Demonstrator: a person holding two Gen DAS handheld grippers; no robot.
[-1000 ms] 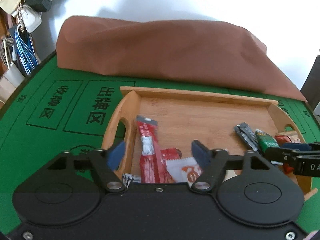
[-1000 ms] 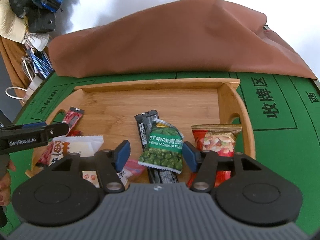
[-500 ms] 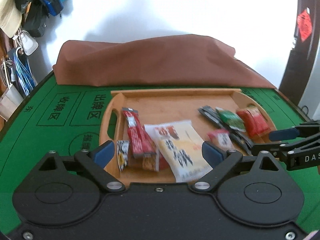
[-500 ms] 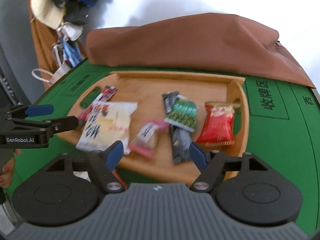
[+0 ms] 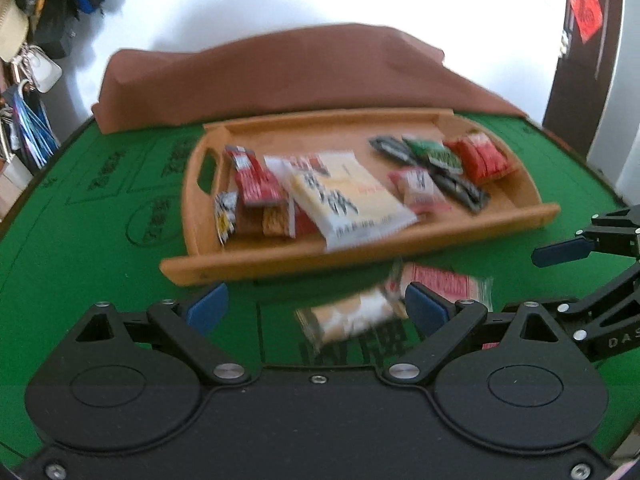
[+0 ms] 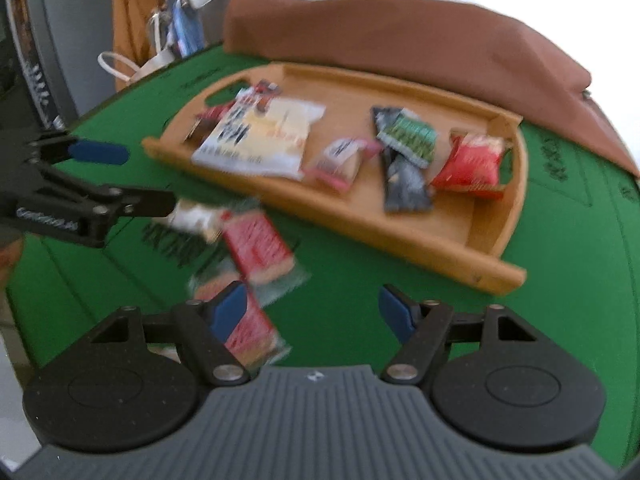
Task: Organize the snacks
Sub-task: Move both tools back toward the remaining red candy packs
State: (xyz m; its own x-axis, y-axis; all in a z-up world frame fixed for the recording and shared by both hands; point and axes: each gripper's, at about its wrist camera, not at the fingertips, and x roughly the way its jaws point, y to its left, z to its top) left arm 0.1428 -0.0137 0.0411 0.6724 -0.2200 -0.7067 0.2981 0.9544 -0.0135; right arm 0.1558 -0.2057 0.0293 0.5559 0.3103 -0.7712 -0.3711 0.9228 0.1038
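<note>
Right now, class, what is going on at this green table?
A person holds two grippers, both open and empty, over the green table. The wooden tray already holds several snack packets, among them a large white packet. A few packets, including a red one, lie on the table in front of the tray.

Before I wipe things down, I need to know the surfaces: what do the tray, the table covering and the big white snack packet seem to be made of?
Tray: looks like bamboo or light wood with a matte finish, judging by its warm tan color; blur hides any grain. Table covering: probably felt, flat green, no shine, printed black characters. Big white snack packet: likely plastic film, with printed faces and a crimped, serrated end seam.
</note>
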